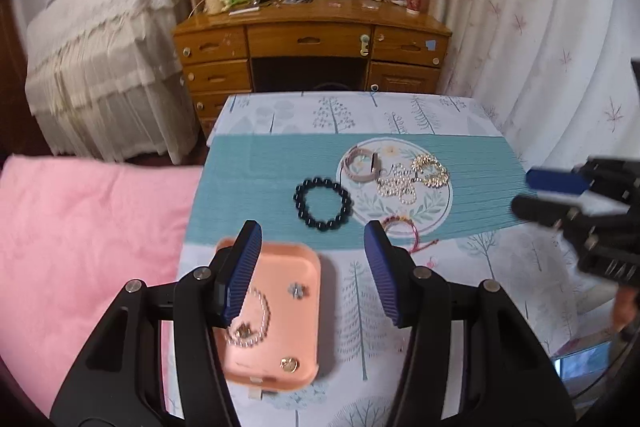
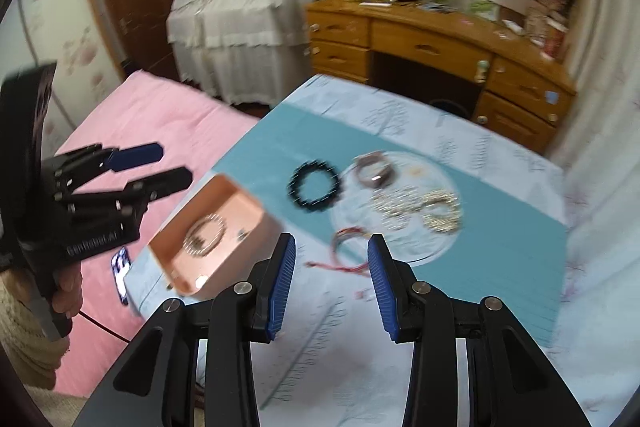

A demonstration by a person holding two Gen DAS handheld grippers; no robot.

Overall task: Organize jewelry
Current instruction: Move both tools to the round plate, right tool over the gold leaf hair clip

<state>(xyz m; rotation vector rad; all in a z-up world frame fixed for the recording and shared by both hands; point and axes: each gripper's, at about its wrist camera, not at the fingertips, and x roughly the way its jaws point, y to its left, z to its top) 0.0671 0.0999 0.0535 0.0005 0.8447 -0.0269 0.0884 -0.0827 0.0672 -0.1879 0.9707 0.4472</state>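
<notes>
The black bead bracelet (image 1: 323, 203) looks like the easy one here: it sits mid-frame in the left wrist view on the teal mat (image 1: 256, 179), just beside the round floral coaster (image 1: 438, 215). I'd guess it's chunky, a bit heavy, smooth and rolly beads on elastic, so pinch across one side of the ring rather than a single bead. The gold chains (image 1: 412, 179) piled on the coaster seem limp and tangly, so they'd probably drag each other along. The red cord bracelet (image 1: 400, 227) at the coaster's lower edge looks light and floppy. The pink tray (image 1: 280, 307), lower left of centre, already holds a pearl bracelet (image 1: 256, 323) and small bits. Left gripper (image 1: 314, 247) and right gripper (image 2: 332, 259) both hover over the counter with fingers spread wide, holding nothing.
</notes>
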